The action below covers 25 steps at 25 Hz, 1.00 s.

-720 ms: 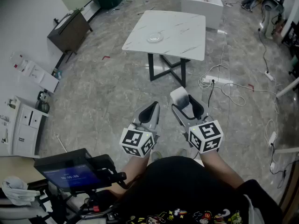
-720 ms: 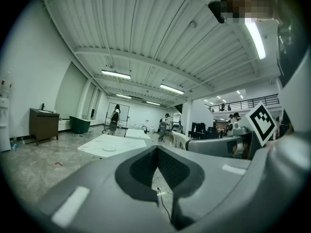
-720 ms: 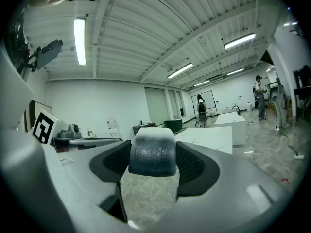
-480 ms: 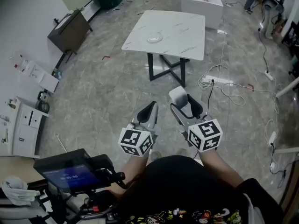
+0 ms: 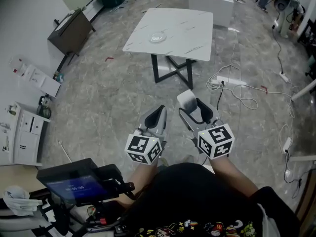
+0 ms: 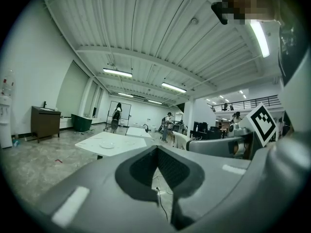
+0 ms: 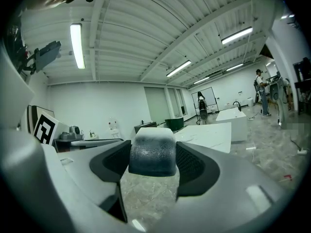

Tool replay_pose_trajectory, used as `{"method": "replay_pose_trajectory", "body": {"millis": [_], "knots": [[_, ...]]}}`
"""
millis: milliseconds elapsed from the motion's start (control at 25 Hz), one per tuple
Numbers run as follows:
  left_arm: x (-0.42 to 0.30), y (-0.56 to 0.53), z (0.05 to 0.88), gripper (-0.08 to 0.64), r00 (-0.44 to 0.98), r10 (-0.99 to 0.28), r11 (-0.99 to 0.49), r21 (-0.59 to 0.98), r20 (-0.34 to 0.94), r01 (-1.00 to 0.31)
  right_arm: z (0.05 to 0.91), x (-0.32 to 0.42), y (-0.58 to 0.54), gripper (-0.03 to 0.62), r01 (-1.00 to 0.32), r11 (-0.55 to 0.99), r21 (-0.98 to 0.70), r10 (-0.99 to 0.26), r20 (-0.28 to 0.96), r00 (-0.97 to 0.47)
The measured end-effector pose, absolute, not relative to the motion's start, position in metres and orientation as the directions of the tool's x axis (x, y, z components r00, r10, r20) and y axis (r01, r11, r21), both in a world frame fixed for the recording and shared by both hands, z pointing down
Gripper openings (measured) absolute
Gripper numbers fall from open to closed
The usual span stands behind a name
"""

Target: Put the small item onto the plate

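Small item (image 5: 187,99) clamped in right gripper (image 5: 195,108), far from plate (image 5: 157,36).
Head view: plate sat near table's (image 5: 192,33) left edge. Left gripper view: left gripper (image 6: 156,152) closed, empty. Right gripper view: side-pinched item might slip in transit.

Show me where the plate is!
In the head view the plate sits on the white table ahead, near its left side, far beyond the block held in the right gripper's jaws.
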State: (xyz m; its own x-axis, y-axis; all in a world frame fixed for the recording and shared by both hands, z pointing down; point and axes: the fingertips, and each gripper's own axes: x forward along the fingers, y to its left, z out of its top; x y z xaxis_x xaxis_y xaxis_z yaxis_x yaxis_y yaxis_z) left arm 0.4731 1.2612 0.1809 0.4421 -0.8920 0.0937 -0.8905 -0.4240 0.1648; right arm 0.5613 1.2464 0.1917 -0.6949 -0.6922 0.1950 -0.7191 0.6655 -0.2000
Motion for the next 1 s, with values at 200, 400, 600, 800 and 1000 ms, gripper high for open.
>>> {"method": "replay_pose_trajectory", "body": {"millis": [200, 400, 600, 800, 1000], "knots": [[0.517, 1.225, 0.221, 0.0, 0.415, -0.903, -0.39, 0.187, 0.116, -0.901, 0.227, 0.607, 1.207, 0.316, -0.707, 0.676, -0.21, -0.676, 0.206, -0.708], [0.497, 1.196, 0.237, 0.0, 0.386, -0.914, -0.36, 0.191, 0.125, -0.913, 0.246, 0.589, 1.177, 0.316, -0.692, 0.689, -0.216, -0.656, 0.219, -0.722], [0.459, 1.154, 0.241, 0.0, 0.383, -0.915, -0.355, 0.203, 0.125, -0.913, 0.249, 0.551, 1.137, 0.316, -0.69, 0.692, -0.212, -0.65, 0.233, -0.723], [0.41, 1.101, 0.237, 0.0, 0.401, -0.908, -0.372, 0.209, 0.119, -0.904, 0.245, 0.502, 1.087, 0.316, -0.704, 0.678, -0.21, -0.663, 0.238, -0.71], [0.333, 1.027, 0.227, 0.0, 0.428, -0.897, -0.399, 0.217, 0.108, -0.891, 0.237, 0.425, 1.017, 0.316, -0.721, 0.661, -0.21, -0.68, 0.239, -0.693]]}}
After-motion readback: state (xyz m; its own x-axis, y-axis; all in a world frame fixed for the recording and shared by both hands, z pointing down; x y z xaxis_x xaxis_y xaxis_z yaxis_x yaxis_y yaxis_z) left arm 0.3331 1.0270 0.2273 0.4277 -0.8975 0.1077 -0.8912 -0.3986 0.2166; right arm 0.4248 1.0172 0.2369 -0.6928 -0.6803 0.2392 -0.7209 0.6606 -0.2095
